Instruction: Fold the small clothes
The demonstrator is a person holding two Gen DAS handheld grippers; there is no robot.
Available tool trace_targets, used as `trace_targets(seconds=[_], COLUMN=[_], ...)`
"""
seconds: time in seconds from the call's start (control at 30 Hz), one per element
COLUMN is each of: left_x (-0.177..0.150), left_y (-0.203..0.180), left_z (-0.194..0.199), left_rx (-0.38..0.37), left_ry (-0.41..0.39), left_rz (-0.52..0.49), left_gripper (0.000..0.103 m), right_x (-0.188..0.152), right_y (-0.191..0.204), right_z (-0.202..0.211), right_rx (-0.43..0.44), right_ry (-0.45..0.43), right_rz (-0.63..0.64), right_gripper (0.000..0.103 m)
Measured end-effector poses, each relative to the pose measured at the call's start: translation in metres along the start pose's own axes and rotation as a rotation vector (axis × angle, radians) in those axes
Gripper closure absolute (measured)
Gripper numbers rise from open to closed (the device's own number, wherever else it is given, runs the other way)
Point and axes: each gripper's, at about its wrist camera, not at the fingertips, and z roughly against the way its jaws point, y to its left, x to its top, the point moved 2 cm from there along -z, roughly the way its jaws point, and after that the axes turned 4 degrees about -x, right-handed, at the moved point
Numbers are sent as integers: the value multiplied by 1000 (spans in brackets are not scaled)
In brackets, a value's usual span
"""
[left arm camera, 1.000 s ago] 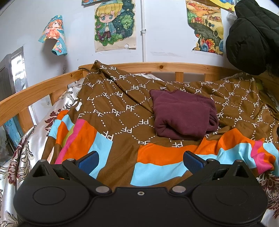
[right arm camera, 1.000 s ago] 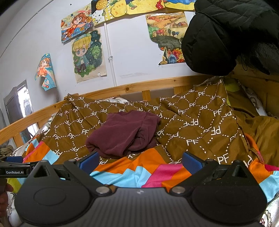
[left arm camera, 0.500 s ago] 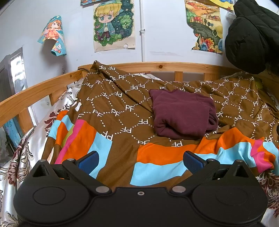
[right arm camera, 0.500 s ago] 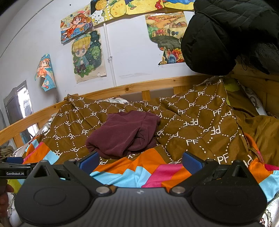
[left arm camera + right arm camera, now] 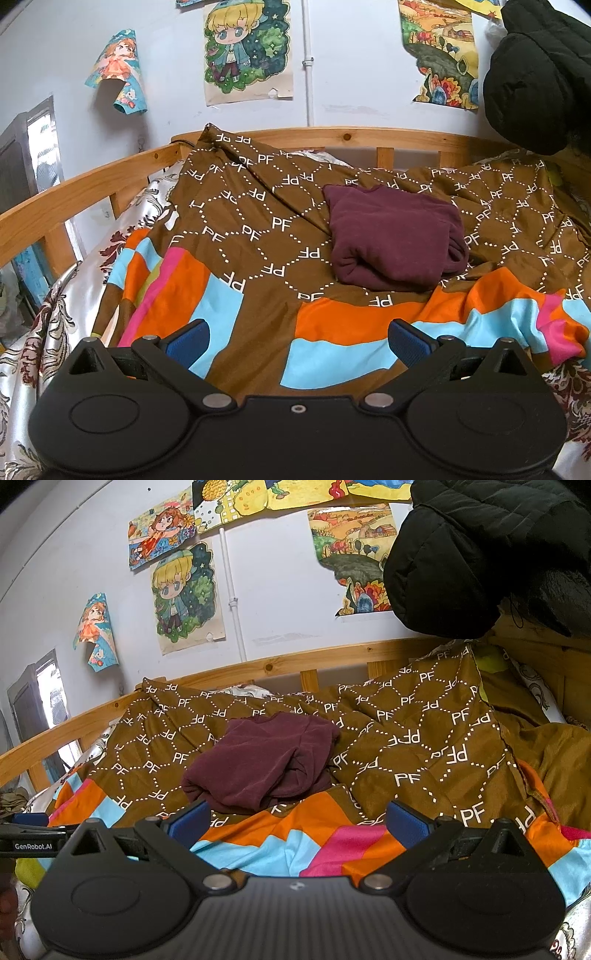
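- The brown patterned blanket (image 5: 258,229) covers the bed, with colored stripes at the near edge.
- The maroon garment (image 5: 395,240) lies folded on this blanket, near its middle.
- My left gripper (image 5: 297,341) is spread wide and holds nothing, low over the stripes.
- My right gripper (image 5: 297,821) is spread wide too, apart from the garment.

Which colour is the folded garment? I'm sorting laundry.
Dark maroon, plain, clearest in the left wrist view.

Matt maroon knit garment (image 5: 395,240) on satiny quilt (image 5: 258,236) w/ glossy varnished wood rail (image 5: 332,134).
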Motion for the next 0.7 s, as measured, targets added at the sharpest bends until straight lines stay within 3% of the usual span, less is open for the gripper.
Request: trace_targets(seconds=[0.7], left_x=[-1], left_y=[-3], left_z=[0], left_rx=[-1], left_ry=[3], left_rz=[-21], left_gripper=[1], right_x=[-2], right_y=[2], right_z=[0], right_rx=[-3], right_ry=[3], right_rz=[0], right_gripper=[0])
